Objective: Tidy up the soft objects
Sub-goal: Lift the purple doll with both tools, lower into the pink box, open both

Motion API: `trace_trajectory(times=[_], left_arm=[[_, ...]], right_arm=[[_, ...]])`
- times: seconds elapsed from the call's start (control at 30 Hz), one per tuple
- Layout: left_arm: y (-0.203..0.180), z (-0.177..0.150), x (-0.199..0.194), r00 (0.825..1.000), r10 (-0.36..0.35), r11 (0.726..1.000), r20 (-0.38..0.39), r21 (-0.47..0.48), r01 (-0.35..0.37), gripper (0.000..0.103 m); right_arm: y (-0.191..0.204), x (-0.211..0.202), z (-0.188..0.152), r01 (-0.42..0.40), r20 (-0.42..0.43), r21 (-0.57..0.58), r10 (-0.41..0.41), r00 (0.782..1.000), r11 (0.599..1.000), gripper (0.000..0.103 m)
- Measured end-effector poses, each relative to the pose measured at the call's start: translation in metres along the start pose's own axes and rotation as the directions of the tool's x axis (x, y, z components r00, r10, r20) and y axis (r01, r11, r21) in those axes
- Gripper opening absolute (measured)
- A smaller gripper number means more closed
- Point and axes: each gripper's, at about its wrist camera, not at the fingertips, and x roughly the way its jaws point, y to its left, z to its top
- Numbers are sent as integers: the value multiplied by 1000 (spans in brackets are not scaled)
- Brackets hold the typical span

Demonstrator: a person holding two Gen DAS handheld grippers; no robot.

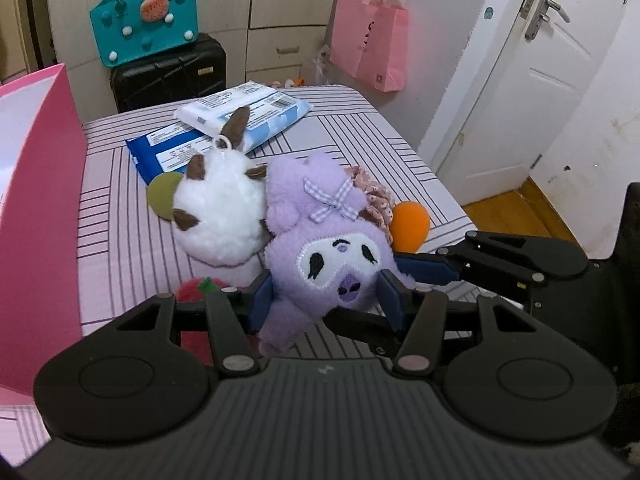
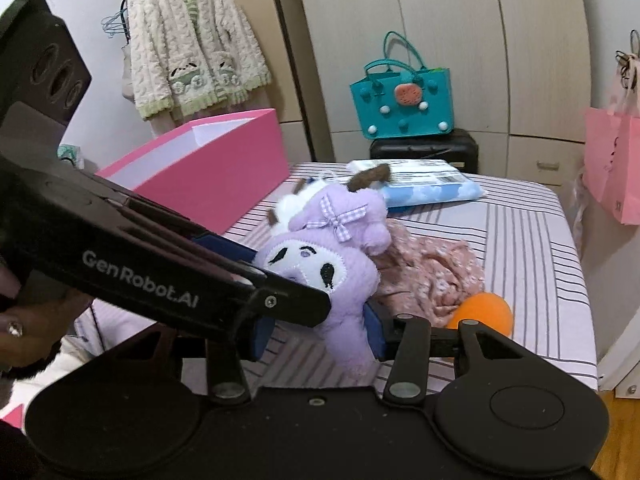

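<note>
A purple plush doll [image 1: 320, 240] with a gingham bow lies on the striped bed [image 1: 340, 128]. My left gripper [image 1: 326, 300] is shut on the doll's lower part. My right gripper [image 2: 316, 332] is shut on the same doll [image 2: 332, 264], which hangs between its blue pads; it enters the left wrist view from the right [image 1: 424, 270]. A white plush [image 1: 220, 208] with brown ears lies touching the doll on its left. An orange ball [image 1: 410, 222] and a pink floral cloth [image 2: 432, 276] lie beside it. A red soft toy [image 1: 196, 290] peeks out behind my left finger.
A pink box [image 2: 212, 160] stands open at the bed's left edge. Blue and white tissue packs [image 1: 240, 120] lie at the far end. A black suitcase [image 1: 168, 72] with a teal bag [image 1: 144, 16] stands beyond. A pink paper bag [image 1: 368, 48] hangs on the wall near a white door [image 1: 520, 80].
</note>
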Motion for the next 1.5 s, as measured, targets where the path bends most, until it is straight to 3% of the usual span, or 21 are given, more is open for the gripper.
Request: trace_trajectory(times=[0.13,0.37,0.63,0.8,1.07,1.23,1.5], left_arm=[[9,5,-20,1000,-9,1000,5,1,9,54],[28,14,-68,996,11,1000,86,20,-12,54],[73,23,-120,976,104,994,191,14,-109,54],[115,40,-143,961,179,984,209,-35,-176,54],[208,73,-136,964,251,957,85,-174,-234,54],[261,93,-112,970,242,936,-25,-256,-240,53],[308,110,-70,961,238,911,-139,-312,-271,53]], right_arm=[[16,-6,13,-7,19,-48,8,1000,999,53],[45,-9,44,-45,83,-123,55,995,991,53],[92,20,88,-96,137,-223,129,982,970,53],[119,55,130,-161,112,-248,194,975,955,53],[141,148,185,-299,-79,-209,289,954,931,53],[145,198,201,-311,-173,-158,283,943,937,52],[142,258,214,-310,-296,-113,265,918,944,50]])
